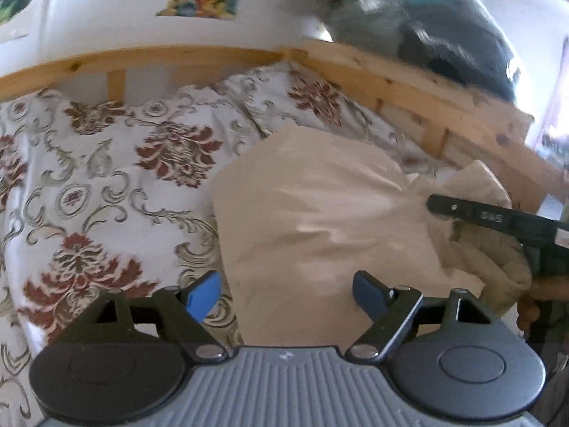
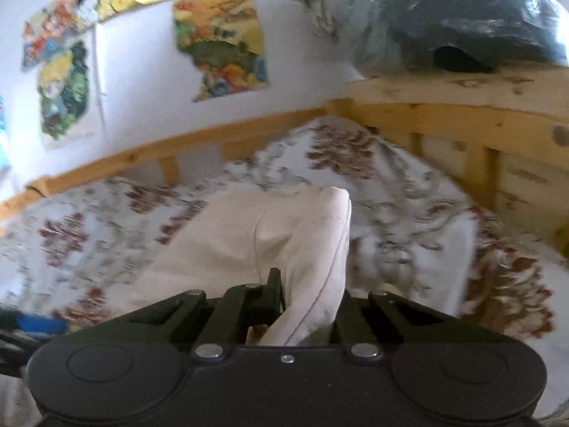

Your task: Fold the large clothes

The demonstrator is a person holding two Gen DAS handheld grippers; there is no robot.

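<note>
My right gripper [image 2: 281,306] has its jaws pinching a fold of the cream cotton garment [image 1: 320,213], which lies on the floral bedspread [image 1: 106,163]. My left gripper [image 1: 288,295] hangs spread over its near edge; I should grip that edge squarely, then lift evenly.

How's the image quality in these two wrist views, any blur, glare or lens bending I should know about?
Left wrist view: the bedspread and cream garment are softly smeared, with pale washed-out streaks on the cloth; the wooden bed rail bows from the fisheye. Right wrist view: heavier motion blur across the bedspread pattern, sharper on the right gripper; the plastic bag shows glare.
</note>
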